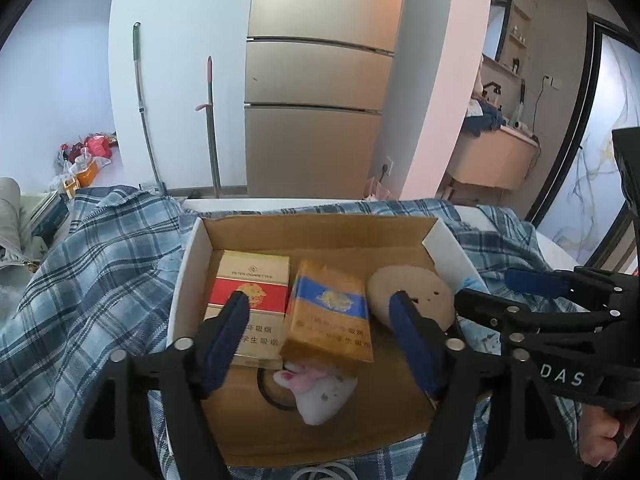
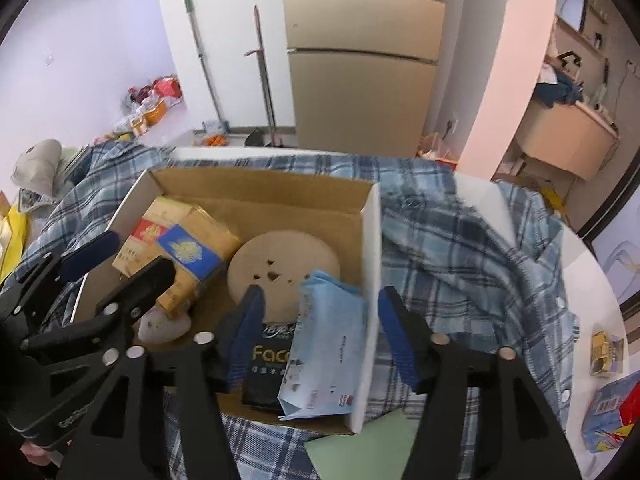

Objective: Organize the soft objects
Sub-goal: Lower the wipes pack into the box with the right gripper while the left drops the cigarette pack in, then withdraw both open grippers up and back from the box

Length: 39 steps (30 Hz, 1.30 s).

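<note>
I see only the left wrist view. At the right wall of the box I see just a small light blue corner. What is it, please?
Observer: It is a light blue pack, resting against the right wall inside the cardboard box.
Operator: Is something under it?
Observer: Yes, a black packet lies partly beneath it.
Operator: And where is the right tool?
Observer: The right tool is open. One finger is over the box inside, the other is over the plaid shirt outside the wall.
</note>
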{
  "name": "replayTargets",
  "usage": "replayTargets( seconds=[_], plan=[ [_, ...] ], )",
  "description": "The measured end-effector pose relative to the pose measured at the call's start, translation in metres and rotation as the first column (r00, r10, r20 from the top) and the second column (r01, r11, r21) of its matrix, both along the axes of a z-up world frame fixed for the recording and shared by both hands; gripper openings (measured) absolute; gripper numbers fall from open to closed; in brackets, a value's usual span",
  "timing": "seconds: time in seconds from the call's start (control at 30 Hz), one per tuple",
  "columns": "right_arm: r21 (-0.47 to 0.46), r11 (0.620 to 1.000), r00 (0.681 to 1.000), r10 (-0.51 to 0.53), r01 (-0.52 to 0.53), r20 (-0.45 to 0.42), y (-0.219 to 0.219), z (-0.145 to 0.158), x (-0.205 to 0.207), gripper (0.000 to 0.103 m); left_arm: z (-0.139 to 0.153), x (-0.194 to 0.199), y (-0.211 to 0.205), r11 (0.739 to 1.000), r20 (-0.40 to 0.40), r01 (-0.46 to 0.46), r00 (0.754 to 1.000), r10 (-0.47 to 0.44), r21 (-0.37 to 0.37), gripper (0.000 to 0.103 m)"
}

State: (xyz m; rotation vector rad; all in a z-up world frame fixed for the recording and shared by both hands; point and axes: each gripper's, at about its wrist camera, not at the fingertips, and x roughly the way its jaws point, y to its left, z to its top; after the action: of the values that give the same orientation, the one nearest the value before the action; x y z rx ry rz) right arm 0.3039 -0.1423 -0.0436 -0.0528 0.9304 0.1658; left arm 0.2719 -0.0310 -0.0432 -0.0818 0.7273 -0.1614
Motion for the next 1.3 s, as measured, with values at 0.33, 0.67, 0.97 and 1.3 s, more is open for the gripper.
replayTargets(
  seconds=[0.33,0.67,0.97,1.3],
  plan=[
    [-0.006,0.999,0.998,-0.033,0.033,0.056,-0.009,0.018,-0.001,0.062,0.027,-0.016,0.002,0.999,0.112,-0.036,0.993,0.033,0.025,0.084],
    [-0.018,0.998,0.980,-0.052,0.056,0.191,-0.023,0.065,-0.030,0.062,0.083,-0.066,-0.011,0.999,0.316,-0.025,0.949,0.014,0.031,0.086],
    [0.006,0.997,0.924,-0.068,0.071,0.377,-0.053,0.122,-0.088,0.068,0.145,-0.131,-0.018,0.999,0.471,-0.025,0.881,0.038,-0.033,0.103],
    [0.071,0.997,0.841,-0.071,0.038,0.536,-0.067,0.143,-0.150,0.098,0.167,-0.185,-0.014,0.998,0.494,-0.063,0.868,0.058,-0.007,0.103]
  ],
)
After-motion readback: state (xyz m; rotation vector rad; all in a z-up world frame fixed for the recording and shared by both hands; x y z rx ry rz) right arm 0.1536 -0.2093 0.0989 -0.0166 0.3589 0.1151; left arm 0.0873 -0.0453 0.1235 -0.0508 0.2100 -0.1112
